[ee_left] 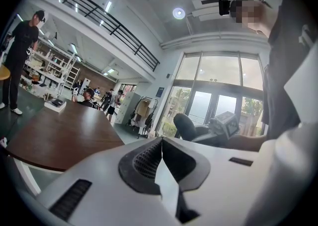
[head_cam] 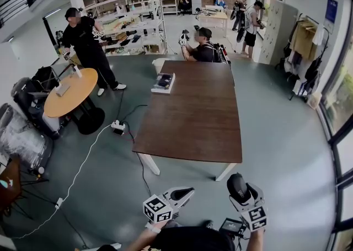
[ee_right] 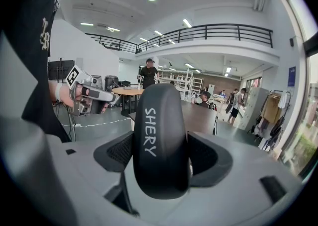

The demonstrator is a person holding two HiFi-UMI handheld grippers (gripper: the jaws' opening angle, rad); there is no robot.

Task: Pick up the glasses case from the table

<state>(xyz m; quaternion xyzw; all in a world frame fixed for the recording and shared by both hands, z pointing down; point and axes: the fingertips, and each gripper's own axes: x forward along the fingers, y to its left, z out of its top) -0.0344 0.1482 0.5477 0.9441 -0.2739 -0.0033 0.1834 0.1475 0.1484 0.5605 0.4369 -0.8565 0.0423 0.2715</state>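
The black glasses case (head_cam: 237, 185) is off the table, held in the air in front of the person's body with my right gripper (head_cam: 239, 193) shut on it. In the right gripper view the case (ee_right: 159, 140) stands upright between the two jaws, white lettering facing the camera, filling my right gripper (ee_right: 161, 156). My left gripper (head_cam: 187, 192) hovers just left of it, shut and empty; its jaws (ee_left: 161, 151) meet edge to edge with nothing between them. The case (ee_left: 185, 126) also shows from the left gripper view, in the right gripper.
A long brown table (head_cam: 193, 106) stands ahead, a stack of books (head_cam: 163, 83) at its far left corner and a seated person (head_cam: 204, 46) at its far end. A round orange table (head_cam: 69, 92), a standing person (head_cam: 85, 46) and a floor power strip (head_cam: 118, 127) lie left.
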